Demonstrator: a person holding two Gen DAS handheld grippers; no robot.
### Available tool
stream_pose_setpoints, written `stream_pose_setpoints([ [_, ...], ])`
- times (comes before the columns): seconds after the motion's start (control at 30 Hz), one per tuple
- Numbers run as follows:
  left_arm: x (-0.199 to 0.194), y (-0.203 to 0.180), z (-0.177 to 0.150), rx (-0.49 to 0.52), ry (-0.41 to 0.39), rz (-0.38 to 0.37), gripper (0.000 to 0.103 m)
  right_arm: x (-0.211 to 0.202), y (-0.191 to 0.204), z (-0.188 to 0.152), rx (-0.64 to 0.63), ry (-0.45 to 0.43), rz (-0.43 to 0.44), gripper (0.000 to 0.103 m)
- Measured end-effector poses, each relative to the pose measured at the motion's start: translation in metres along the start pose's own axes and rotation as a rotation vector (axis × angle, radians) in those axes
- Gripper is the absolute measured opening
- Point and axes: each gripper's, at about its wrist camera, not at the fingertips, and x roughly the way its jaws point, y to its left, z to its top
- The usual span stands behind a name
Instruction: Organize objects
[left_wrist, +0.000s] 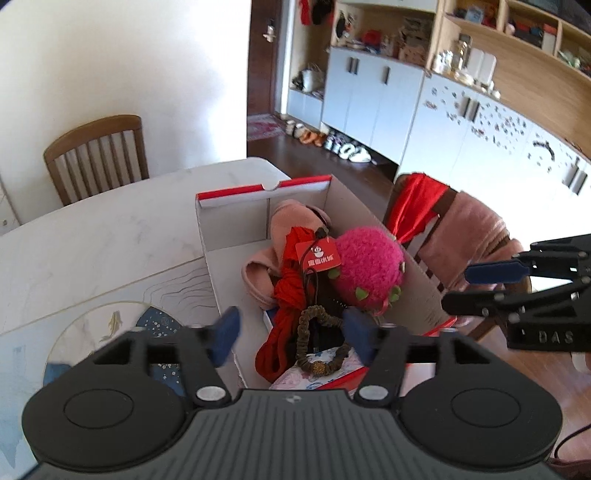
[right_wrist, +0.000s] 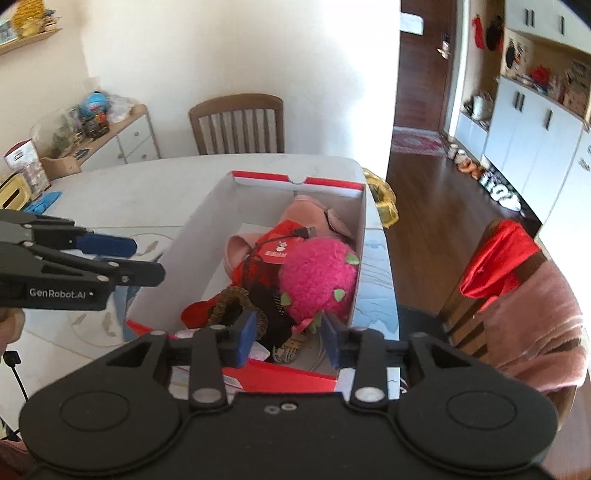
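An open red-and-white cardboard box (left_wrist: 229, 229) (right_wrist: 207, 221) stands on the white table. In it lie a pink fuzzy dragon-fruit plush (left_wrist: 369, 273) (right_wrist: 317, 277), a pink slipper (left_wrist: 291, 221) (right_wrist: 314, 214), red cloth with a red tag (left_wrist: 291, 295) (right_wrist: 277, 251), a brown bead bracelet (left_wrist: 314, 343) (right_wrist: 229, 302) and a black cable. My left gripper (left_wrist: 291, 332) is open and empty over the box's near end. My right gripper (right_wrist: 288, 336) is open and empty over the near edge, just in front of the plush.
A wooden chair (left_wrist: 96, 155) (right_wrist: 236, 122) stands beyond the table. Another chair draped with pink and red cloth (left_wrist: 454, 229) (right_wrist: 517, 280) stands right of the box. A printed mat (left_wrist: 110, 325) lies left of the box. A sideboard with clutter (right_wrist: 92, 125) is at far left.
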Motion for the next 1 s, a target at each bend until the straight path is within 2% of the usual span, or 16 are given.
stream_pose_setpoints([
  [0.33,-0.021,-0.015,-0.016,-0.070,-0.054,0.035,0.077,-0.028,-0.002,-0.013,-0.051,-0.057,0.037,0.064],
  [0.67,-0.037,-0.033,-0.035,-0.084,-0.081,0.058,0.088,-0.046,-0.006,-0.026,-0.052,-0.117,0.044,0.085],
  [0.73,-0.040,-0.035,-0.038,-0.083,-0.084,0.061,0.092,-0.050,-0.006,-0.029,-0.049,-0.128,0.040,0.093],
  [0.77,-0.041,-0.035,-0.039,-0.082,-0.086,0.062,0.100,-0.052,-0.005,-0.030,-0.050,-0.138,0.036,0.096],
  [0.8,-0.043,-0.035,-0.040,-0.084,-0.091,0.063,0.103,-0.054,-0.005,-0.031,-0.050,-0.149,0.033,0.097],
  [1.0,-0.048,-0.036,-0.046,-0.100,-0.097,0.073,0.103,-0.060,-0.007,-0.034,-0.034,-0.190,0.035,0.102],
])
